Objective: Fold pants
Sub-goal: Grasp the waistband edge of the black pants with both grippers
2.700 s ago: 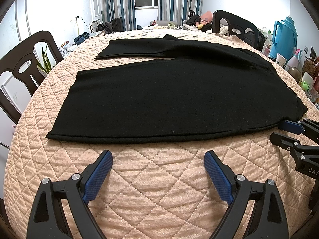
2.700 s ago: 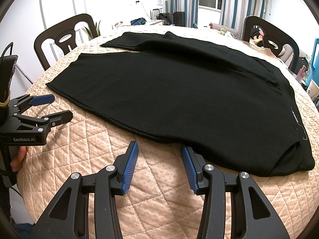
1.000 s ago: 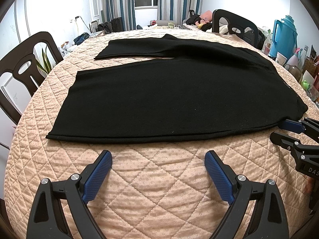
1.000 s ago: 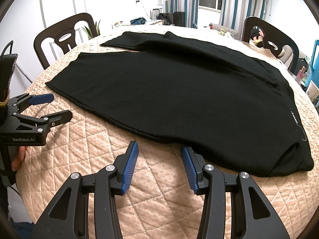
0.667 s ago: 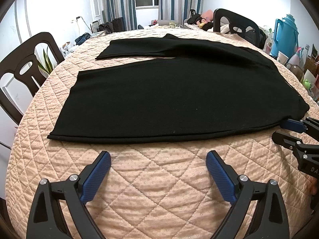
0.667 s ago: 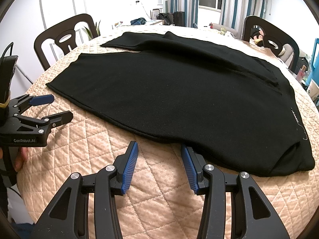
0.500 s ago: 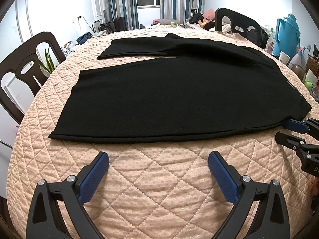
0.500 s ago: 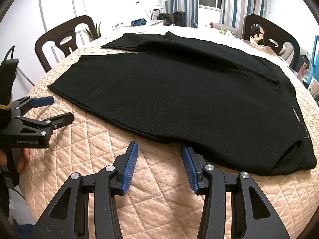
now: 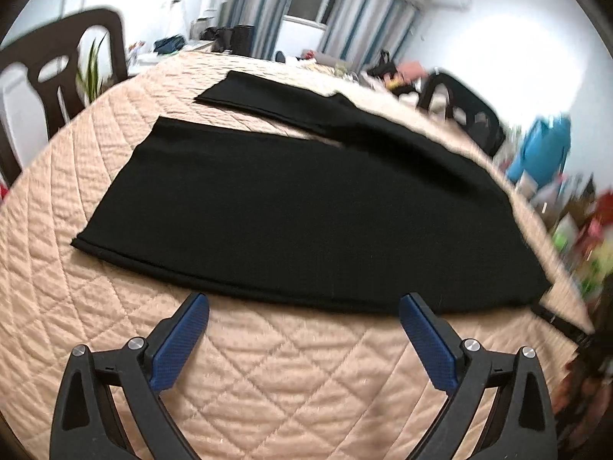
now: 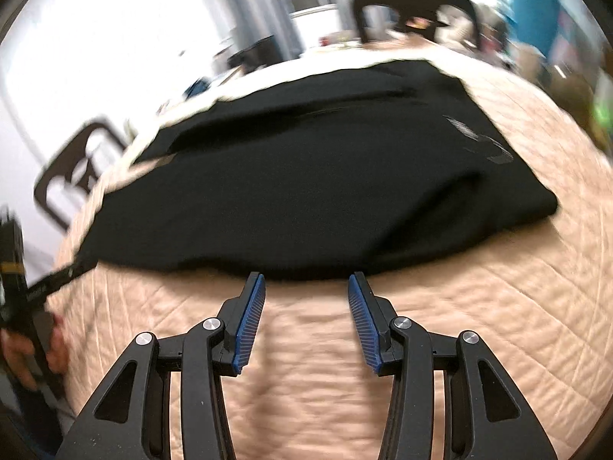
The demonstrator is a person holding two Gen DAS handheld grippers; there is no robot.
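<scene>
Lying flat across the peach quilted table cover [image 9: 268, 375]: black pants [image 9: 306, 207], long axis running from left to right in the left wrist view, the 2 leg hems pointing left toward the dark chair [image 9: 57, 73] and the waist end pointing right toward the blue jug [image 9: 544, 153]. Spreading apart at the hem end, the farther leg [image 9: 276, 99] angling away from the nearer leg, with a wedge of cover showing between them. Hovering just beside the near long edge of the pants: left gripper [image 9: 304, 316], jaws standing wide apart, nothing between the blue pads [image 9: 180, 341], tips just short of the cloth. Hovering at the same near edge, closer to the waist end: right gripper [image 10: 306, 297], released and partly spread, nothing clasped, pad tips almost meeting the black edge, contact too blurred to tell. Showing in the right wrist view: pants [image 10: 306, 176] with a faint pale mark [image 10: 482, 142] near the waist, a thick rounded fold at that end, another chair [image 10: 413, 11] beyond. Appearing at the left rim of that view, well apart from the waist: a hand [image 10: 34, 349] clutching the other gripper's handle.
</scene>
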